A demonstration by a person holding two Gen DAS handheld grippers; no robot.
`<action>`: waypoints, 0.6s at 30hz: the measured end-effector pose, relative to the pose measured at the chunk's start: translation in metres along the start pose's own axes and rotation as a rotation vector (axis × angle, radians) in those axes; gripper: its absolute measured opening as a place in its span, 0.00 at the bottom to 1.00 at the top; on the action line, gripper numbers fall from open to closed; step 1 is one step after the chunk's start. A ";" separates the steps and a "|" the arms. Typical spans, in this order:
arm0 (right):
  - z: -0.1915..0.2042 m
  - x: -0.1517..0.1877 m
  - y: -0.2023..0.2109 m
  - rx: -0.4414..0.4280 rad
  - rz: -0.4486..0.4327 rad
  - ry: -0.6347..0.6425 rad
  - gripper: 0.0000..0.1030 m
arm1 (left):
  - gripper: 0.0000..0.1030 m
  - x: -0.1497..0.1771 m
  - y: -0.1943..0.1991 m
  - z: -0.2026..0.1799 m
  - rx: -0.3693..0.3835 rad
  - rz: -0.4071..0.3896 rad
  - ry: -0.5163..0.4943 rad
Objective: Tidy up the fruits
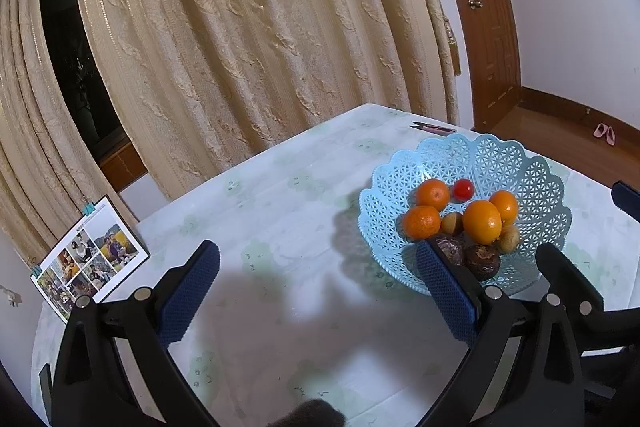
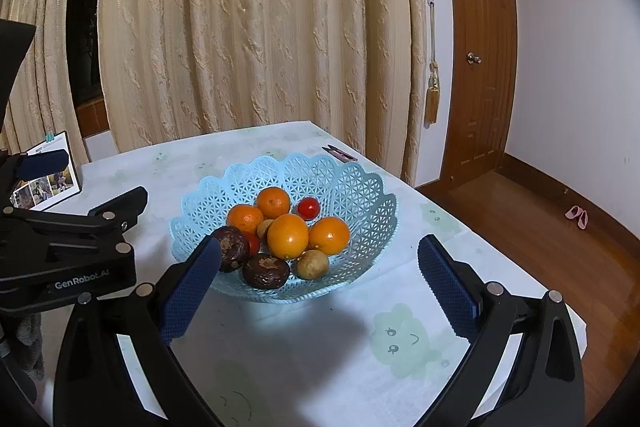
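While both tongs gape empty, the basket of fruit sits just ahead of the right tongs. From the left tongs it lies off right, so the right is nearer.

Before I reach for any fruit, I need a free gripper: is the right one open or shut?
Open. The right gripper has its blue textured pads spread wide, with nothing between them but tablecloth and the light blue lattice plastic basket beyond.

I get bright, even light from overhead — soft shadows pool on the surface near me; fisheye bends the curtain, corners vignette black.
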State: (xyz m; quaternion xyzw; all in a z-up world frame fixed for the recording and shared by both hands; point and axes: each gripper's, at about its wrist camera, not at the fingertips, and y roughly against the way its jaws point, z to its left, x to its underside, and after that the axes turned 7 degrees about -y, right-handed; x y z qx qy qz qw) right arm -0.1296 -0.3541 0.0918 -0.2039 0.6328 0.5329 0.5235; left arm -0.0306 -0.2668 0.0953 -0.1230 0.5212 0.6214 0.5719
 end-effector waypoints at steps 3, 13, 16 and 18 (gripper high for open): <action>-0.001 0.000 0.000 0.003 0.002 -0.003 0.97 | 0.95 0.001 0.003 -0.001 -0.006 -0.018 -0.007; 0.012 0.005 0.000 -0.050 0.042 0.001 0.97 | 0.95 0.019 -0.004 0.019 0.038 0.081 0.044; 0.029 0.013 0.000 -0.122 0.090 0.016 0.97 | 0.95 0.043 -0.009 0.041 0.027 0.159 0.086; 0.046 0.020 0.000 -0.180 0.134 0.032 0.97 | 0.95 0.067 -0.009 0.061 0.009 0.213 0.122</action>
